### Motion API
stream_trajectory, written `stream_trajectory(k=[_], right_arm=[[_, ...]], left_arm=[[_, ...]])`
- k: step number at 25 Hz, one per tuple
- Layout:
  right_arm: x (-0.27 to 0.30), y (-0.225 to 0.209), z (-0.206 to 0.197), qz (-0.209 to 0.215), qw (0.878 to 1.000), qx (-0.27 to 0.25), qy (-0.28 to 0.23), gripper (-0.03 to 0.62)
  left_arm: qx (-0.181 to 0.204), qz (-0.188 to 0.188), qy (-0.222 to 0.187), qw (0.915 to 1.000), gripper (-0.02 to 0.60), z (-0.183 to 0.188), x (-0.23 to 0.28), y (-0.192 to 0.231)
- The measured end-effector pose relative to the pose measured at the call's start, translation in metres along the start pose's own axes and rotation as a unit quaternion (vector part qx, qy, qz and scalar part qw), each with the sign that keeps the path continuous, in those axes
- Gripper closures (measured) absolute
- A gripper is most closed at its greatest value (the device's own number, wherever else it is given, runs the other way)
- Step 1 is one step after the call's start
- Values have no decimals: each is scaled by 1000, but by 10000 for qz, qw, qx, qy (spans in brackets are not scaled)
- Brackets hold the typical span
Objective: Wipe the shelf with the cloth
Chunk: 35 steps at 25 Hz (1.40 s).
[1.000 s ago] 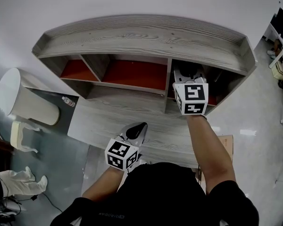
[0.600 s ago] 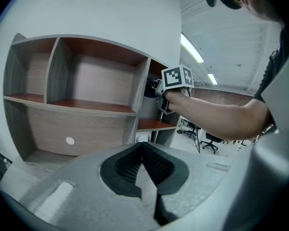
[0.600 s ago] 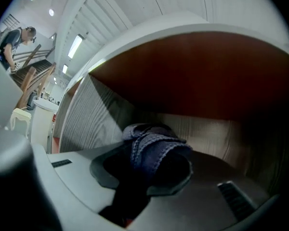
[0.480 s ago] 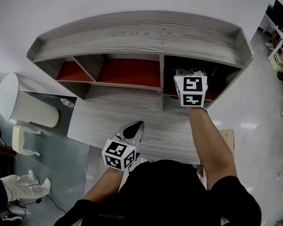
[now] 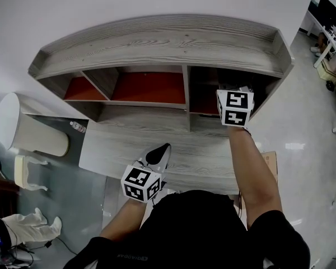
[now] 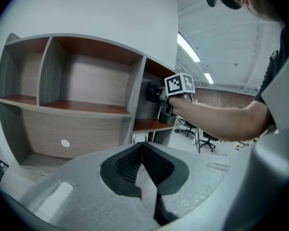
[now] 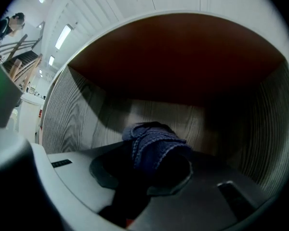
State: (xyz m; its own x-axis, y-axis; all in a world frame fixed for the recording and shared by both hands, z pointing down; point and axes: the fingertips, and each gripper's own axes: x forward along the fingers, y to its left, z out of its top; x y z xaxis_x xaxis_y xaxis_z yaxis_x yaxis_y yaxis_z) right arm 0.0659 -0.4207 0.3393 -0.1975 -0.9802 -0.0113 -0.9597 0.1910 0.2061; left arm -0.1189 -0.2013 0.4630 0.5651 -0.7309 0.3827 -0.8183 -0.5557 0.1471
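– Since the bare right forearm (image 5: 247, 167) reaches straight out in front of the person, where does it end up?
– In the right-hand compartment (image 5: 204, 91) of the grey wood-grain shelf unit with red-brown lining (image 5: 157, 41). The right gripper (image 7: 149, 162) is pushed in under the red-brown ceiling, and its marker cube sits at the compartment's mouth.
– And the cloth?
– The crumpled dark blue cloth (image 7: 151, 141) is pinched between that gripper's jaws. A bunch of it sticks out past the tips towards the wood-grain back wall. I can't tell whether it touches the wall or the compartment floor.
– What is the other arm doing?
– The left arm is bent and kept close to the body. The left gripper (image 5: 159, 154) is low over the front of the grey wood-grain desk top (image 5: 201, 161), pointing at the shelf unit. Its jaws are closed against each other with nothing between them.
– Is it near the right one?
– No, well apart. From the left gripper's own camera the right one shows up ahead, at the compartment on the right.
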Motion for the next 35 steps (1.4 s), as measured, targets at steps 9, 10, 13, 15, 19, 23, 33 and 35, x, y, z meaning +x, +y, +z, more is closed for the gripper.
stream_trajectory(k=[9, 10, 13, 15, 19, 23, 33, 35], right_arm=[[-8, -27, -8, -329, 9993, 100, 125, 493], [-9, -30, -9, -365, 9992, 113, 142, 493], [-11, -38, -13, -484, 9985, 187, 198, 494], [-12, -43, -16, -556, 9979, 249, 231, 494], [-14, -52, -19, -665, 9968, 345, 264, 493], [-15, -60, -23, -759, 9957, 454, 282, 494], [-18, -61, -25, -800, 9948, 583, 255, 494], [-20, -58, -24, -735, 9949, 656, 196, 494]], left_arm=[[79, -147, 9, 9999, 574, 3, 5, -7], [83, -161, 7, 9998, 574, 3, 5, -8], [94, -190, -2, 9998, 574, 4, 5, -9], [91, -193, 0, 9998, 574, 4, 5, -8], [85, -188, 2, 9998, 574, 3, 4, -7], [70, -199, -1, 9998, 574, 2, 4, -7], [19, -150, -15, 9999, 574, 0, 2, -3], [10, -141, -5, 9999, 574, -1, 1, -2]])
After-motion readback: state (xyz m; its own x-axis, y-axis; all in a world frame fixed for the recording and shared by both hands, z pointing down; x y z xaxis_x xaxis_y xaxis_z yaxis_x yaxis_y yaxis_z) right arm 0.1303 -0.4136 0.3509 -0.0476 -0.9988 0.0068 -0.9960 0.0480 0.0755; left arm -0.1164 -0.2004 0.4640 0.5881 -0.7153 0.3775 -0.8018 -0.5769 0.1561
